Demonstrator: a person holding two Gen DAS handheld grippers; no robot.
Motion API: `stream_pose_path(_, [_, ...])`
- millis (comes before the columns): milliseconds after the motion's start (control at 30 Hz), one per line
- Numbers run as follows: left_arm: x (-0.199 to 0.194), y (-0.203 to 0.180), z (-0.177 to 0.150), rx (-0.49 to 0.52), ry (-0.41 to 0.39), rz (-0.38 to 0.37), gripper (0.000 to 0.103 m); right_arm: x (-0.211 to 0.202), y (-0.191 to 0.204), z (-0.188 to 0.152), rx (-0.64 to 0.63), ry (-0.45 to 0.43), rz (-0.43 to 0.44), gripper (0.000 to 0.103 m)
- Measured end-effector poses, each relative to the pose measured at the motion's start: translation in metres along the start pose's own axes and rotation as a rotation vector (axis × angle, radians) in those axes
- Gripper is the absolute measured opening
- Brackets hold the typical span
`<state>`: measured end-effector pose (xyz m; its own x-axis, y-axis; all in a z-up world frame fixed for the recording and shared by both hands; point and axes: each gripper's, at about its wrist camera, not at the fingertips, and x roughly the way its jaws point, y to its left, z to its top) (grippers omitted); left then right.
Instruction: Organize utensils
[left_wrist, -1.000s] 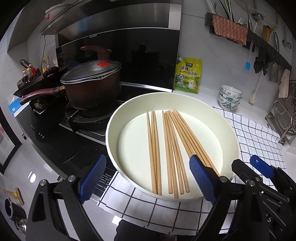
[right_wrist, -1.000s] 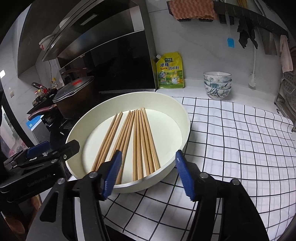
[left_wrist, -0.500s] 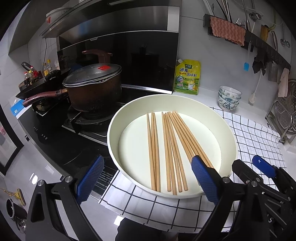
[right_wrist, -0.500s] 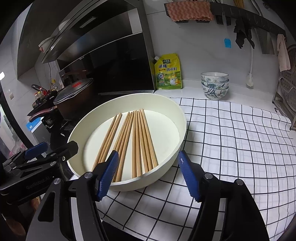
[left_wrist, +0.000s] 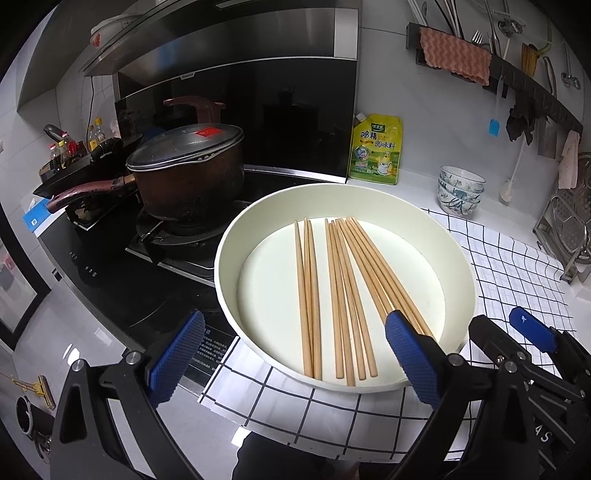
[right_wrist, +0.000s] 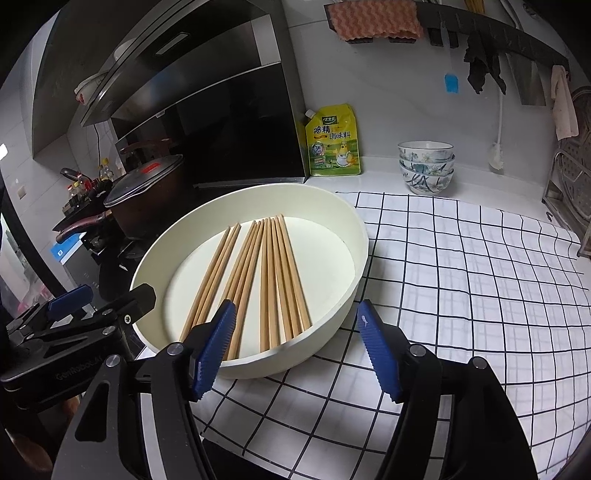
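Nearest the cameras, both tongs hang at the near edge of the counter (right_wrist: 480, 295) with nothing in them. The left tongs (left_wrist: 291, 354) stand spread wide, one blue pad outside the basin's near left wall and the other over its near right rim. The right tongs (right_wrist: 295, 347) are likewise spread, their pads either side of the basin's near right wall. Neither pair touches a chopstick.

Next, the basin (left_wrist: 458, 258), round and cream, sits on the checked cloth (right_wrist: 461, 266) and partly over the hob's edge. The chopsticks (left_wrist: 343, 291) lie flat on its floor, all pointing roughly the same way, tips away from the cameras. They fall into a small group on the left and a larger fan on the right, with a clear gap between the two. A few in the larger group cross or overlap near the close end.

Assessment: the utensils are gathered in one vessel and roughly aligned, but not bundled or paired. This fits either chopsticks awaiting collection into some holder, or chopsticks already laid in the basin as their place. The pictures do not settle which.

Farther back stand a lidded pot (left_wrist: 184, 173) on the hob, a yellow pouch (right_wrist: 332, 140), stacked bowls (right_wrist: 424, 166) and a wall rail (left_wrist: 517, 81) with hanging tools.
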<state>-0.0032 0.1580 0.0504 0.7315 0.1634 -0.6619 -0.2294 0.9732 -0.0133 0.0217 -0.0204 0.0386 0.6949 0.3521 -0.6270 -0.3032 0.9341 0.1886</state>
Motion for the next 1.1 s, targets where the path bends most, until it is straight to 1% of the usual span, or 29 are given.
stream_pose_path(600, [-0.0012, 0.0033, 0.0005, -0.008, -0.007, 0.016, 0.097, -0.0008, -0.0014, -0.0003, 0.004, -0.005, -0.002, 0.066])
stream_pose_path(833, [-0.0049, 0.0045, 0.0011, -0.009, -0.029, 0.028, 0.097, -0.0013, -0.0017, 0.0001, 0.005, -0.006, -0.003, 0.066])
stream_pose_path(967, [-0.0035, 0.0052, 0.0013, -0.009, -0.017, 0.037, 0.097, -0.0024, -0.0012, 0.0006, 0.004, -0.003, -0.001, 0.066])
stream_pose_path(1100, [-0.0022, 0.0073, 0.0011, -0.018, -0.009, 0.029, 0.097, -0.002, -0.0013, 0.0008, 0.005, -0.002, -0.001, 0.066])
